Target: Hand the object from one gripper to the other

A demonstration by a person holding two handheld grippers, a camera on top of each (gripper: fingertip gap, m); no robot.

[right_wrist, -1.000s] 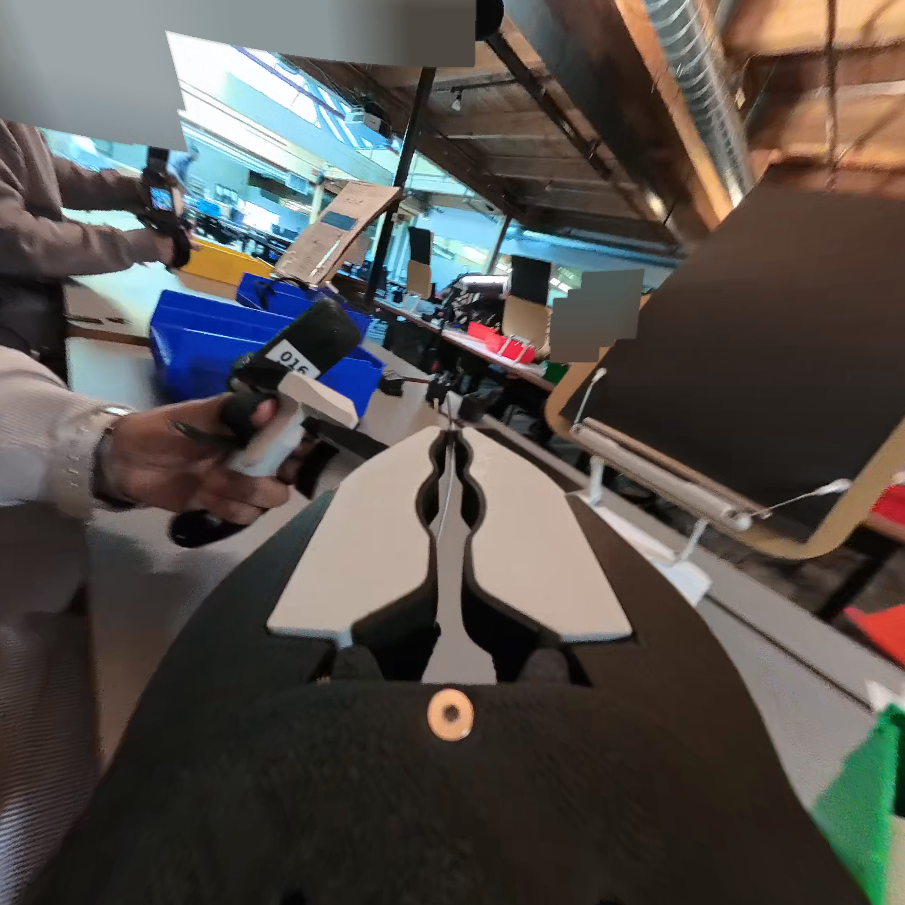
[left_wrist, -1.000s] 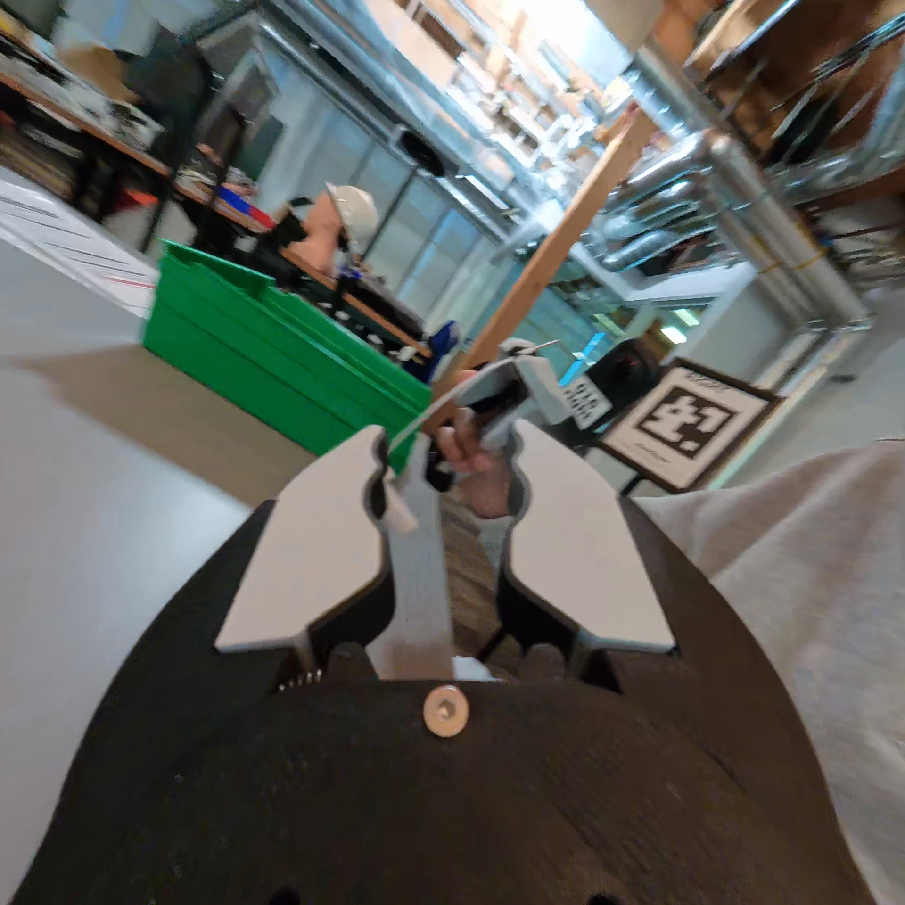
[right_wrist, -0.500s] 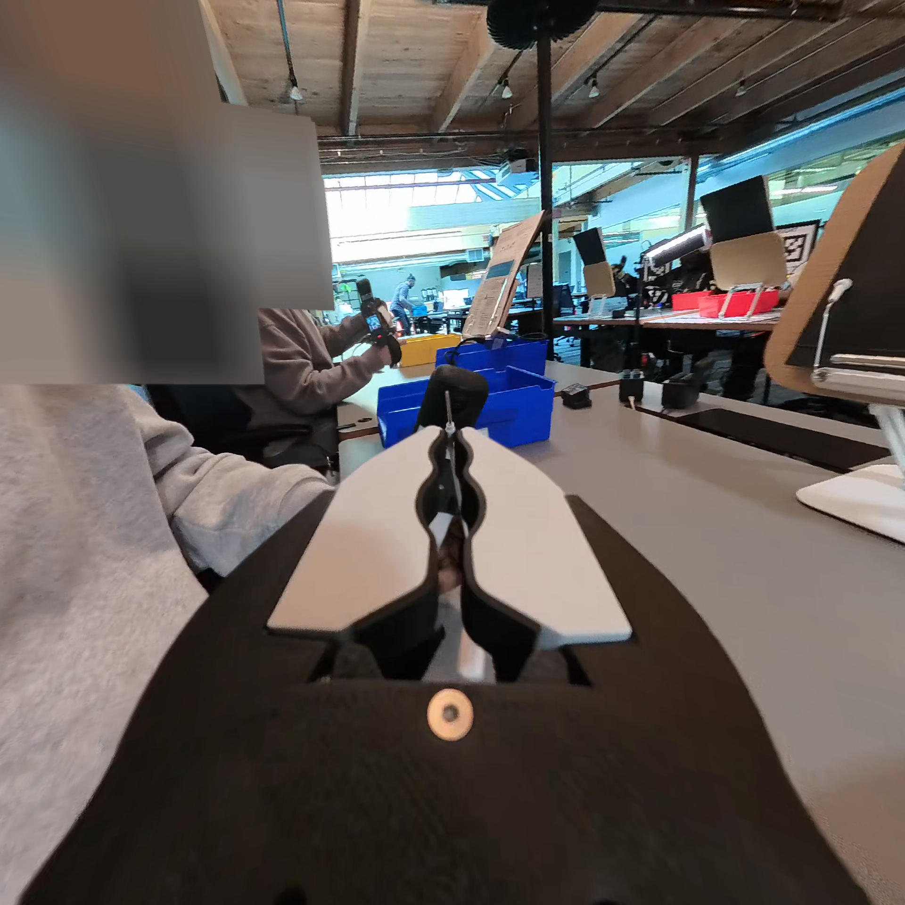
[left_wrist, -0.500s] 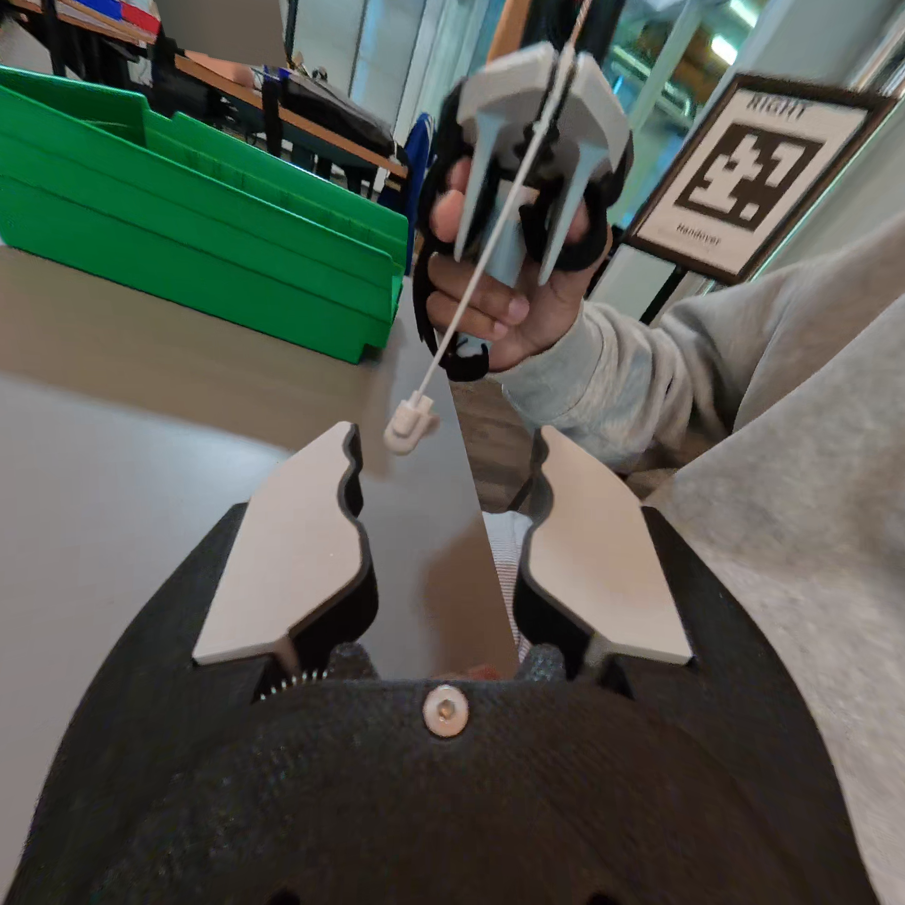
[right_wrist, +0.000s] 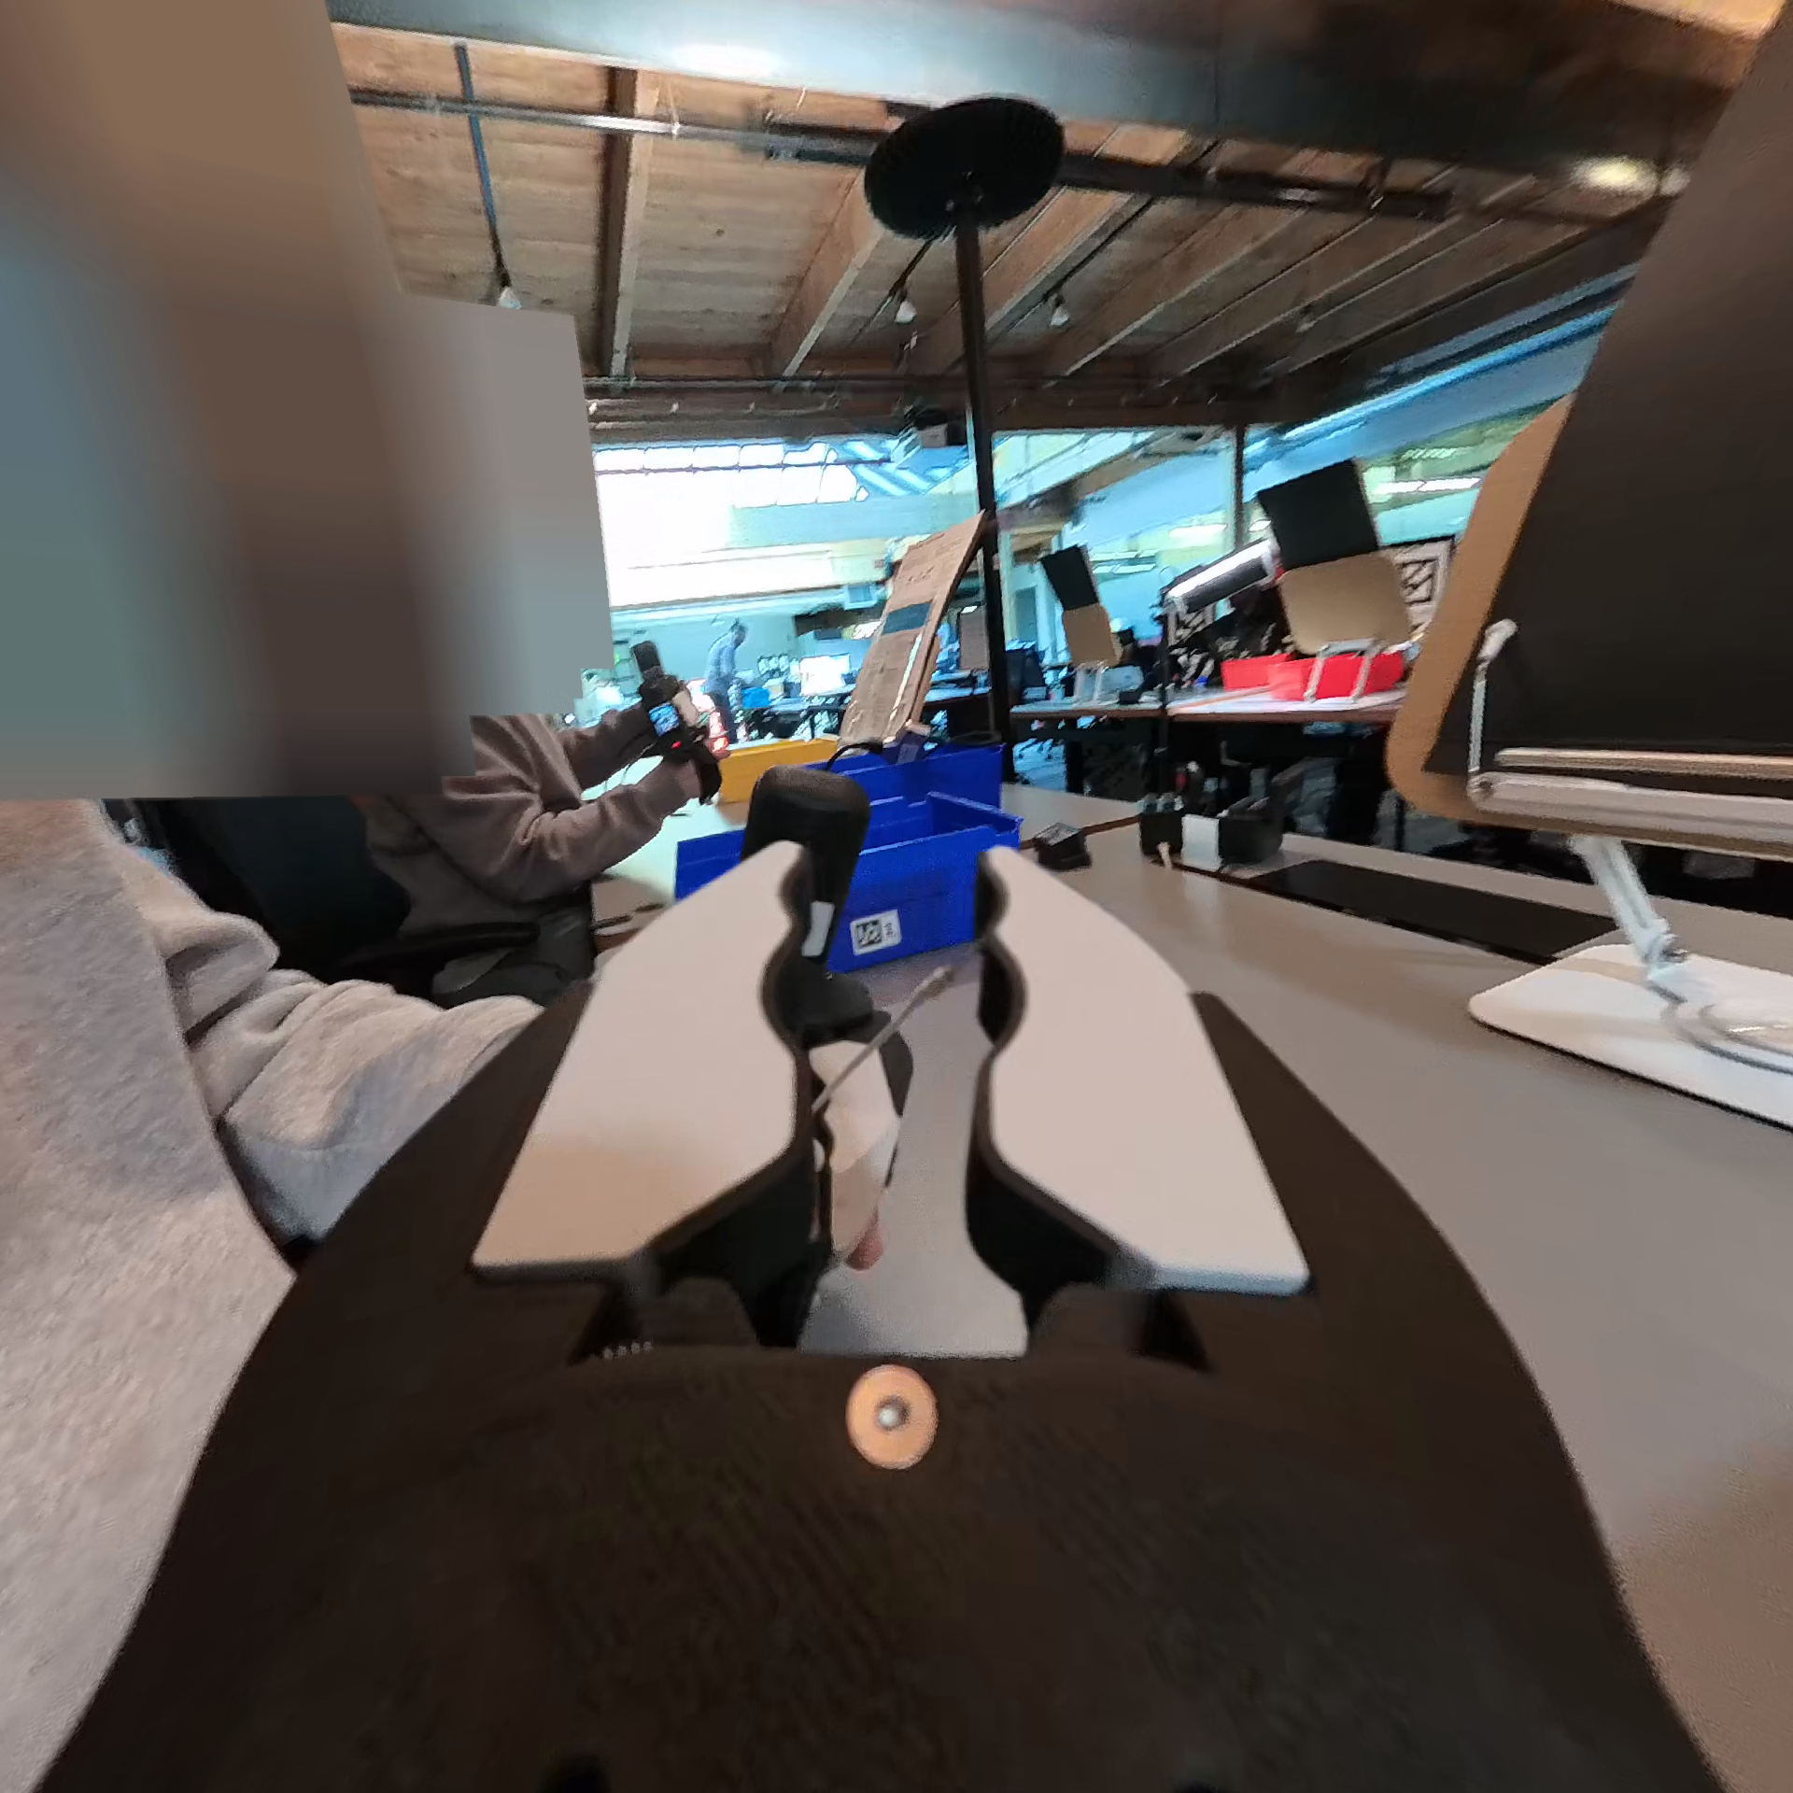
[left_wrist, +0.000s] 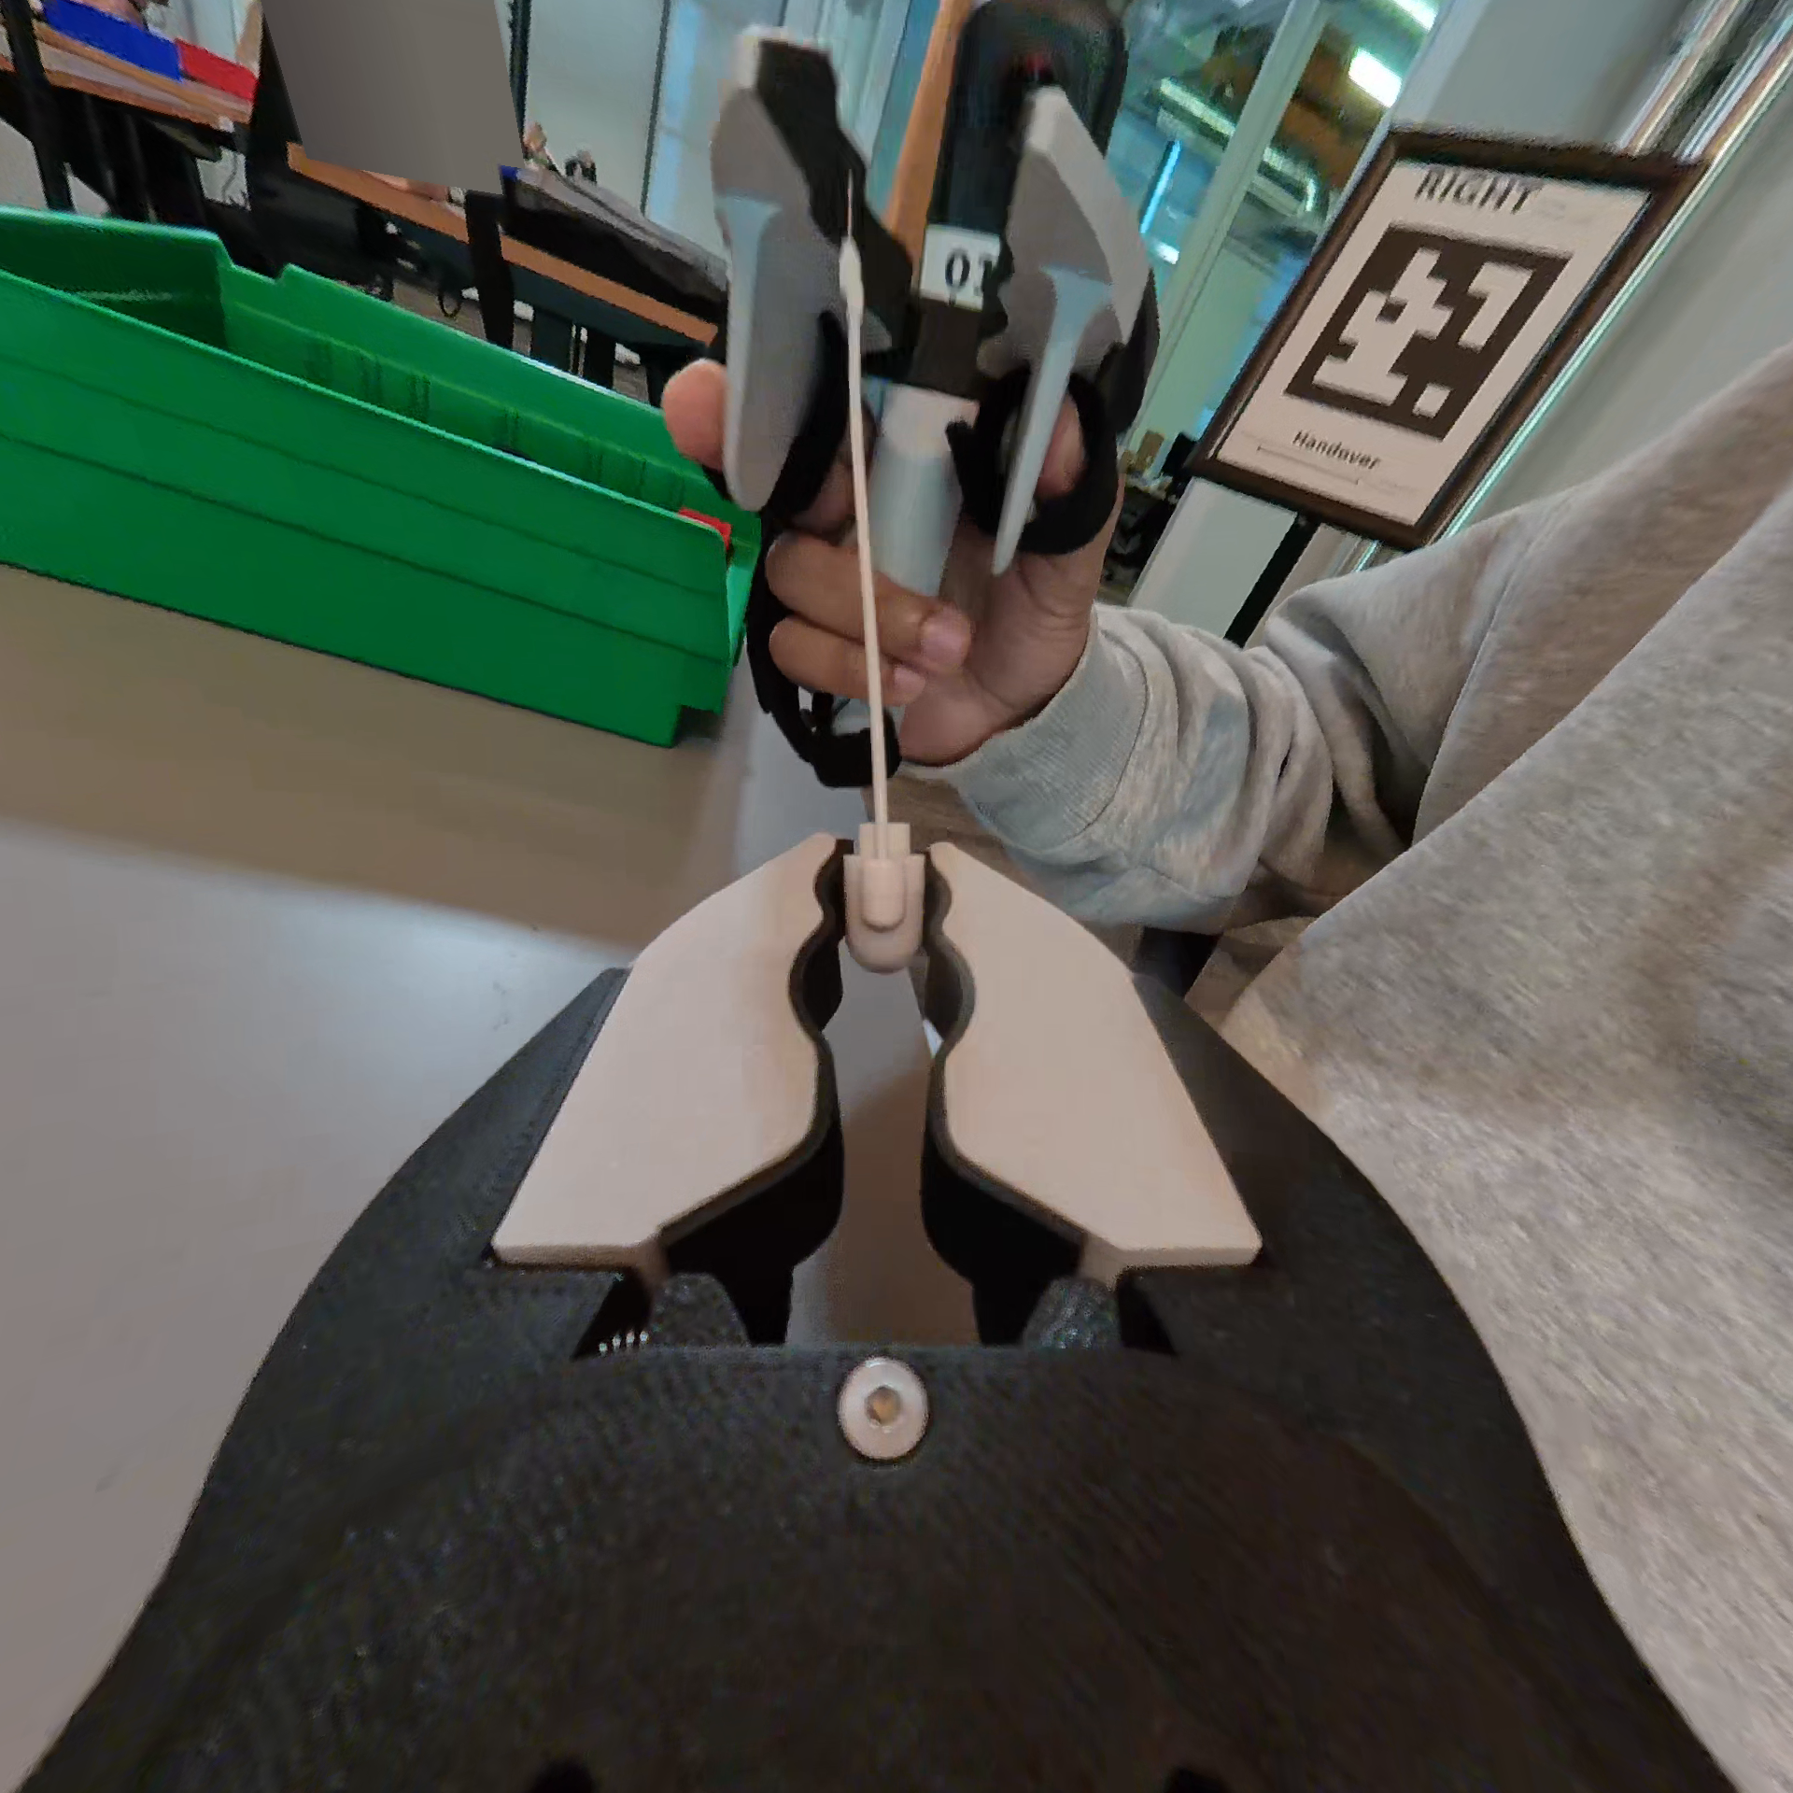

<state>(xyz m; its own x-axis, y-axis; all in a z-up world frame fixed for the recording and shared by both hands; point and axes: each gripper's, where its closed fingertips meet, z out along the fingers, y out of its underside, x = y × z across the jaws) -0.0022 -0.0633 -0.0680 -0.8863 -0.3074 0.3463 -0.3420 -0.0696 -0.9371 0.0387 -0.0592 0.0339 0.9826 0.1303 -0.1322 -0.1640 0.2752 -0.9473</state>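
Note:
A white zip tie (left_wrist: 866,543) runs between the two grippers. My left gripper (left_wrist: 881,859) is shut on its blocky head (left_wrist: 878,907), and the thin strap rises toward the right gripper (left_wrist: 893,388). That gripper faces me, held by a hand, with its fingers (left_wrist: 766,320) spread apart. The strap's tip lies between them, close to one finger. In the right wrist view my right gripper (right_wrist: 893,859) is open. The strap (right_wrist: 878,1038) slants across the gap without being pinched. The left gripper (right_wrist: 834,1087) shows low between the fingers.
Green bins (left_wrist: 340,505) stand on the grey table (left_wrist: 243,970) at the left. A framed marker sign (left_wrist: 1436,320) stands at the back right. Blue bins (right_wrist: 922,873) and a white stand (right_wrist: 1649,1009) with a board are on the table in the right wrist view. Another person (right_wrist: 543,815) sits behind. One gripper's finger ends stand about 11 cm off the other's.
My left gripper has closed on the zip tie's head. My right gripper, shut on the strap half a second ago, has opened. The two grippers have come closer together.

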